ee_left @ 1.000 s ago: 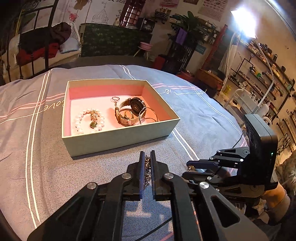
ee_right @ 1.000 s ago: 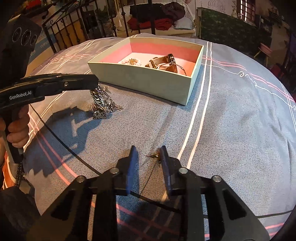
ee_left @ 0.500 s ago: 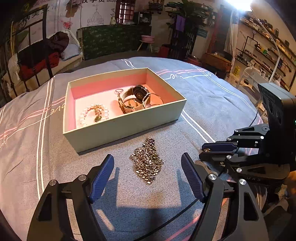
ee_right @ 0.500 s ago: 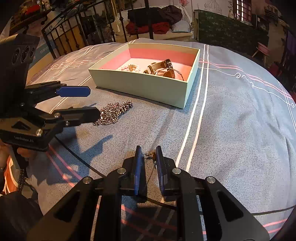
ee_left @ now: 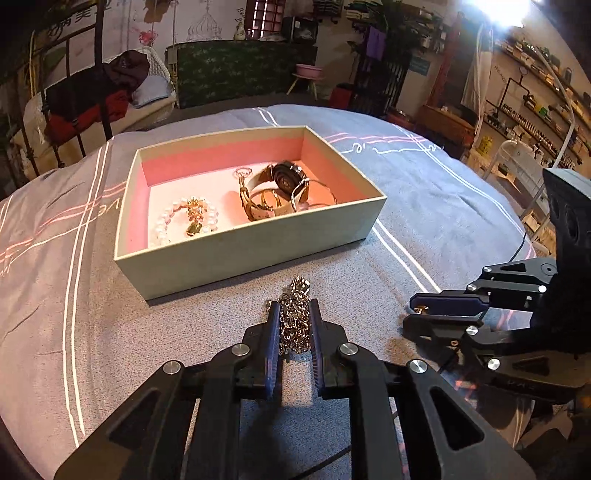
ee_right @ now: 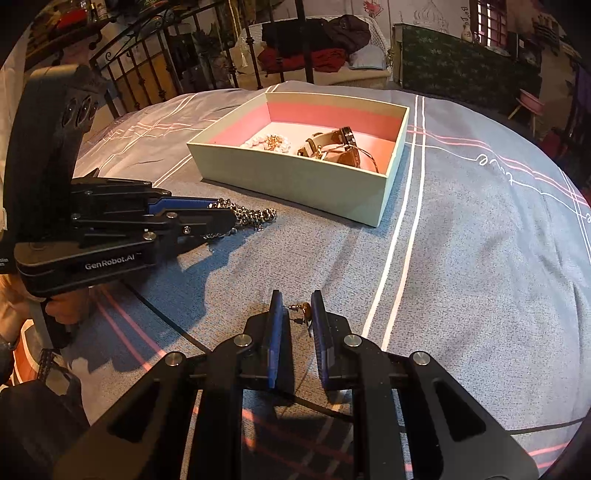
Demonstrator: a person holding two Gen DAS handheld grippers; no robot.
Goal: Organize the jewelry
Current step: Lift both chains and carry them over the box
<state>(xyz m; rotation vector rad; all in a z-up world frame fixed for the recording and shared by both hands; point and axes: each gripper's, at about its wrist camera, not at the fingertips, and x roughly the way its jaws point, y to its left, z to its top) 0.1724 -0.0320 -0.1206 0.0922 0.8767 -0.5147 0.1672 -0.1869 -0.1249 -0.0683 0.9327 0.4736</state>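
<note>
On a grey bedspread (ee_left: 424, 206) crossed with white and pink stripes, a person sorting jewelry works a hand-held gripper in each hand. Nearest the lens, the left gripper (ee_left: 293, 325) has just been closing its jaws and now pinches a heap of silver chain (ee_left: 294, 315) lying on the cloth just short of the box; in the right wrist view the chain trails out past the blue fingertips and still appears to rest on the fabric. The right gripper (ee_right: 297, 314) holds its jaws drawn close around a small gold stud earring (ee_right: 303, 308), which sits between the pads near the tips; whether both pads press it is hard to tell. Beyond both tools stands the pale green box (ee_left: 258, 254) with its pink lining, already holding a pearl bracelet (ee_left: 188, 221) with a gold charm, a wristwatch (ee_left: 277, 188) on a tan strap and a thin bangle (ee_left: 321, 192). By this reckoning the job is well past halfway, with the chain and the earring left to lift over the box wall. Farther back, a dim room shows an iron bed frame (ee_left: 70, 110), piled clothes (ee_left: 99, 92), a green patterned screen and shelves of bottles under a bright lamp (ee_left: 502, 7).
</note>
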